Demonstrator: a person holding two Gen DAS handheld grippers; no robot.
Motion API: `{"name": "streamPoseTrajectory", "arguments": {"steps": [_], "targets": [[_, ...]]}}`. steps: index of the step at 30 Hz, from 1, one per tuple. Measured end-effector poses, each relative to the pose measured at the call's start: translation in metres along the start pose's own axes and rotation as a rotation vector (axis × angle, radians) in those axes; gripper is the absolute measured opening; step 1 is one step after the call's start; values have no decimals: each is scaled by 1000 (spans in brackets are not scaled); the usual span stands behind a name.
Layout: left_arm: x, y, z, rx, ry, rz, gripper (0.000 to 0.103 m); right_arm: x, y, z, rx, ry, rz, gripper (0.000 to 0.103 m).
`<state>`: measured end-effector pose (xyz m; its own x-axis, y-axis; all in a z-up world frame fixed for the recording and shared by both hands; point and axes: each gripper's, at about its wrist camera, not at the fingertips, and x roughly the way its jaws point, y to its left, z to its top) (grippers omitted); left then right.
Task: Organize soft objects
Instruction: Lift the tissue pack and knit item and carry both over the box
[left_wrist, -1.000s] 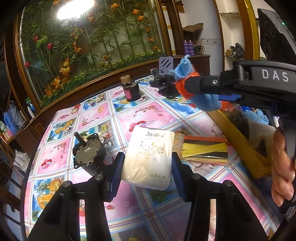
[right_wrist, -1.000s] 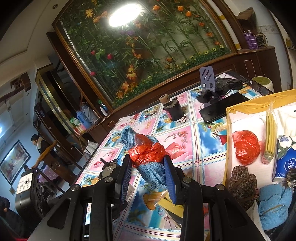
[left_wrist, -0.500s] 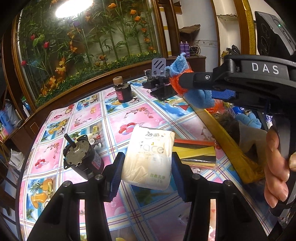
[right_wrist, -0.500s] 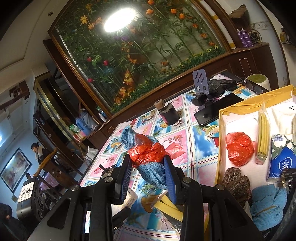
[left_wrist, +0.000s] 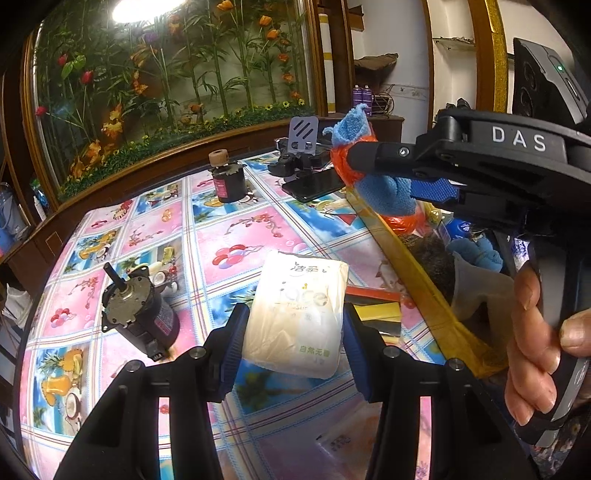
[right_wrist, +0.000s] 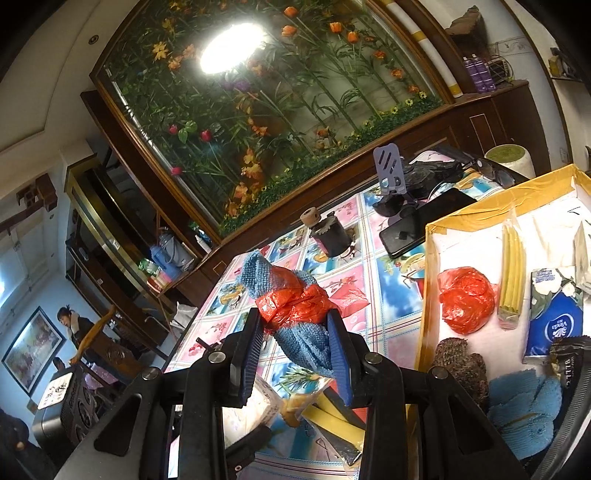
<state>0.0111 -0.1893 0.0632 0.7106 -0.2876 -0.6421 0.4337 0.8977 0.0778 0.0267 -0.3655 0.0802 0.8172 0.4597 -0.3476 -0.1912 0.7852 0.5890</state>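
My left gripper (left_wrist: 293, 343) is shut on a white tissue pack (left_wrist: 299, 314), lifted just above the patterned tablecloth. My right gripper (right_wrist: 295, 350) is shut on a blue knitted cloth bundled with a red plastic bag (right_wrist: 291, 306), held in the air near the left wall of the yellow-rimmed box (right_wrist: 430, 258). In the left wrist view that same bundle (left_wrist: 384, 188) shows at the upper right, over the box's long edge (left_wrist: 417, 273). Inside the box lie a red bag (right_wrist: 465, 299), a yellow pack (right_wrist: 511, 280), a blue tissue pack (right_wrist: 556, 325), a brown knit (right_wrist: 460, 362) and a blue cloth (right_wrist: 524, 402).
A small motor (left_wrist: 138, 314) lies left of my left gripper. A dark jar with a cork (left_wrist: 225, 181), a phone (left_wrist: 314, 184) and a phone stand (left_wrist: 303, 133) sit at the far end. Yellow, red and black strips (left_wrist: 373, 310) lie beside the box. A hand (left_wrist: 535, 339) holds the right gripper.
The right gripper with its blue and red bundle has drifted slightly toward the box. The left gripper keeps its hold on the tissue pack with little movement.
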Motion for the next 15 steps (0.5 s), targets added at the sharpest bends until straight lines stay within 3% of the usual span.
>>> {"name": "streamPoseTrajectory", "arguments": {"steps": [15], "targets": [[-2,-28,6,-20,-13,-58,49,-28,-20,11,49,-68,-20,37]]}}
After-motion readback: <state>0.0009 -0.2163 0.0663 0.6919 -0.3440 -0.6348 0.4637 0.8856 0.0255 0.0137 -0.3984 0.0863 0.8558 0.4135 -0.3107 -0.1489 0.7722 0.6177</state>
